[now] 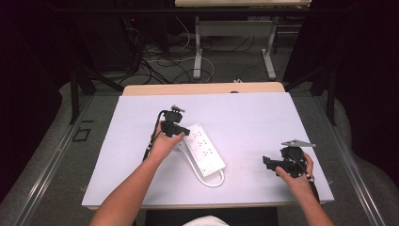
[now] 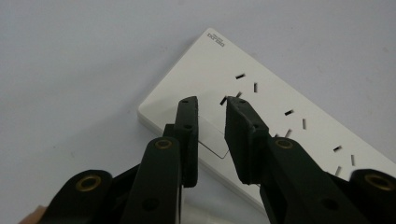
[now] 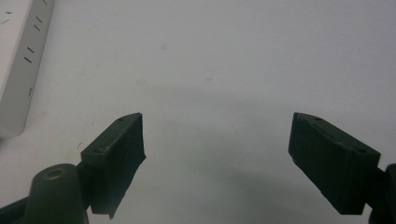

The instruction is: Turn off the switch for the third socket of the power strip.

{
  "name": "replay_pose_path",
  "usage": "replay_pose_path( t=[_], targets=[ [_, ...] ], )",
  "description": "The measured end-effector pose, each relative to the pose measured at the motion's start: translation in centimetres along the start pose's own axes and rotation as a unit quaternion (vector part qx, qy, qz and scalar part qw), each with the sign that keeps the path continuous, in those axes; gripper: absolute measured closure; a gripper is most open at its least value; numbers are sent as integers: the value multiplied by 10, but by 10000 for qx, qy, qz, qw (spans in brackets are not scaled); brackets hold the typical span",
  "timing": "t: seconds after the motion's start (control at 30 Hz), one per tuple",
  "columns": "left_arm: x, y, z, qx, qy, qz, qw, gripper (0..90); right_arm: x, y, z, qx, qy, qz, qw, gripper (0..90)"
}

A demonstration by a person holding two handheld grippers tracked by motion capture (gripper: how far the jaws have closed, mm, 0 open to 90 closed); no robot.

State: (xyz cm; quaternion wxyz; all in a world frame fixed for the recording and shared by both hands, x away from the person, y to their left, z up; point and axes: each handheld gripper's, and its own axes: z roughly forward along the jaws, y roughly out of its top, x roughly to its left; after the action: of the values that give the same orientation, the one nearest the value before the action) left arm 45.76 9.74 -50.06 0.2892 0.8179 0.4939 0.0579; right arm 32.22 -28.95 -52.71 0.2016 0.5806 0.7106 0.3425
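Holding my left gripper [image 2: 211, 102] above the switch [image 2: 212, 140] of the power strip [image 2: 280, 88], centre frame, jaws nearly together and gripping nothing. The right gripper [image 3: 217, 121] waits with jaws apart. Next, I think, a gentle press down.

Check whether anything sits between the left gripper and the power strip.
Nothing visible does. The left gripper is right over the white power strip, near its switch end, with its jaws a little apart and nothing between them. Whether the tips touch the strip, I cannot tell.
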Motion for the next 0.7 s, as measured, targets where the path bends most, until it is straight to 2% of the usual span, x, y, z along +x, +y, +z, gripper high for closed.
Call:
replay_pose_path(
  t=[0.37,0.7],
  targets=[
    [3,0,8,127,61,-37,9999,803,-1,0,1,18,18,21,10000,189],
    [4,1,15,193,147,71,9997,875,-2,0,1,33,26,-1,10000,189]
  ],
)
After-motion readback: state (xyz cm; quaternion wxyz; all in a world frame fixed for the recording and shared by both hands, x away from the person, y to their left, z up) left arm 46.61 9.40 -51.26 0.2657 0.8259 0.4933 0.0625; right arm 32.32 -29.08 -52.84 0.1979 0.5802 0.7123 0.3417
